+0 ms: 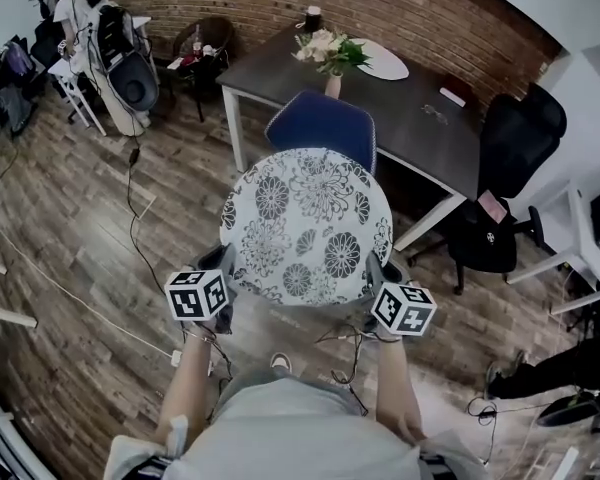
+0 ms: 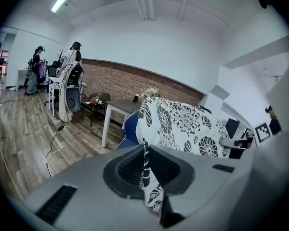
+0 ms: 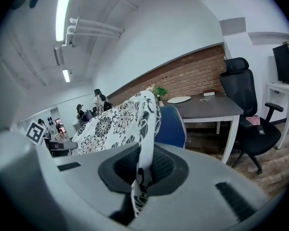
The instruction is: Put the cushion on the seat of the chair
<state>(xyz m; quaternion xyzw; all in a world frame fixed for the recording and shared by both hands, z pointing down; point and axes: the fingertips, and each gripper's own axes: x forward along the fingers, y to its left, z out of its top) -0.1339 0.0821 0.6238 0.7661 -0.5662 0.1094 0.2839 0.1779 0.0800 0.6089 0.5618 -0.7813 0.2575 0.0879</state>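
Observation:
A round white cushion (image 1: pixel 306 225) with a black flower print hangs level between my two grippers, above the floor in front of a blue chair (image 1: pixel 322 125). My left gripper (image 1: pixel 226 286) is shut on the cushion's (image 2: pixel 185 126) near left edge, with a fold of the cover pinched between its pads. At the near right edge, my right gripper (image 1: pixel 372 286) is likewise shut on the cushion (image 3: pixel 116 124). The blue chair's back (image 3: pixel 170 126) shows just past the cushion; its seat is hidden under the cushion.
A dark table (image 1: pixel 410 108) with a flower vase (image 1: pixel 332 60) and a white plate (image 1: pixel 384 63) stands behind the chair. A black office chair (image 1: pixel 500 193) is at the right. Cables (image 1: pixel 130 228) run over the wooden floor. People stand at a desk (image 1: pixel 80 18) far left.

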